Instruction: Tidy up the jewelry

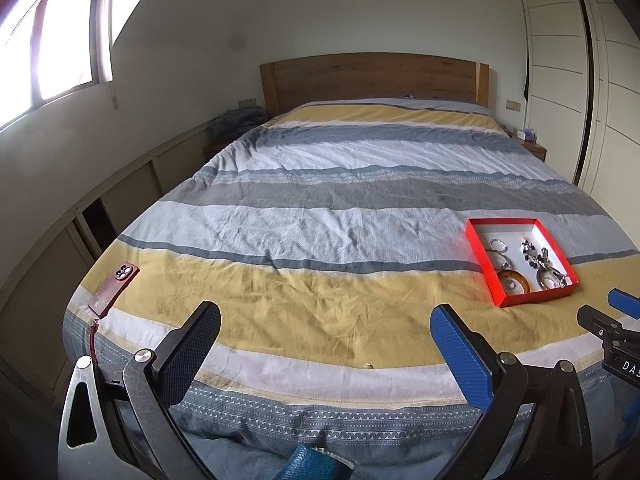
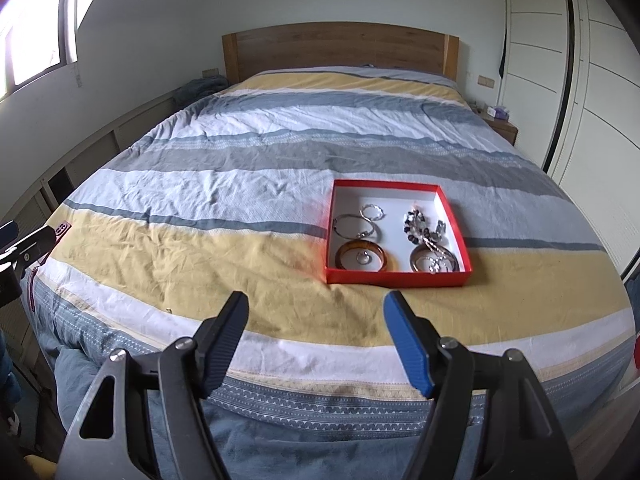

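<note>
Creased cotton-like bedspread (image 2: 240, 208), matt wooden headboard (image 2: 340, 46), matt red cardboard box (image 2: 396, 278) holding shiny metal bangles (image 2: 358, 226) and a glossy amber bangle (image 2: 362, 250).

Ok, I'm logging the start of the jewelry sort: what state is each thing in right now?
Red box: lidless, flat on the bed.
Amber bangle: lying in the box, small ring inside it.
Beaded necklace: heaped in the box.
Phone: face down on the bed.
Left gripper: open, empty.
Right gripper: open, empty.
</note>
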### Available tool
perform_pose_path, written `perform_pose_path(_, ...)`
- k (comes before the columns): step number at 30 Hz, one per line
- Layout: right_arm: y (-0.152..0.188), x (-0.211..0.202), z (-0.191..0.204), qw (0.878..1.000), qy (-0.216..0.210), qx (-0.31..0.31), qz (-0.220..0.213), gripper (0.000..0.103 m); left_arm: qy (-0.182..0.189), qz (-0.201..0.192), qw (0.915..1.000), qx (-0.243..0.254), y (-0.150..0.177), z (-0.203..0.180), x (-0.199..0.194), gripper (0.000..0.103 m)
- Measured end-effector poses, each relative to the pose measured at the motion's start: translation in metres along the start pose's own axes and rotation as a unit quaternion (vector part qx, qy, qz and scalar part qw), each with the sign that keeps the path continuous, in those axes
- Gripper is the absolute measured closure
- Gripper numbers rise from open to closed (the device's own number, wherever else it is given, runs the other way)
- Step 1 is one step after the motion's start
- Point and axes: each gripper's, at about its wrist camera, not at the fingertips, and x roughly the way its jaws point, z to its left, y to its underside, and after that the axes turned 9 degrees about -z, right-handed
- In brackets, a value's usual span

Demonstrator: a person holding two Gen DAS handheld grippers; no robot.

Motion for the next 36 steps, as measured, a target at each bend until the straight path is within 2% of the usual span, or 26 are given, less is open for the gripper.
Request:
perform_pose_path(18,0.01,0.016,-0.009,1.0,0.014,0.004,0.02,0.034,0.01,0.017,0.9998,0.009,0.009,-0.006,0.016,0.0)
perform_pose_path(36,0.013,0.017,-0.009,1.0,0.015,0.004,0.023,0.034,0.02,0.033,0.9992,0.007,0.017,-0.006,0.023,0.0)
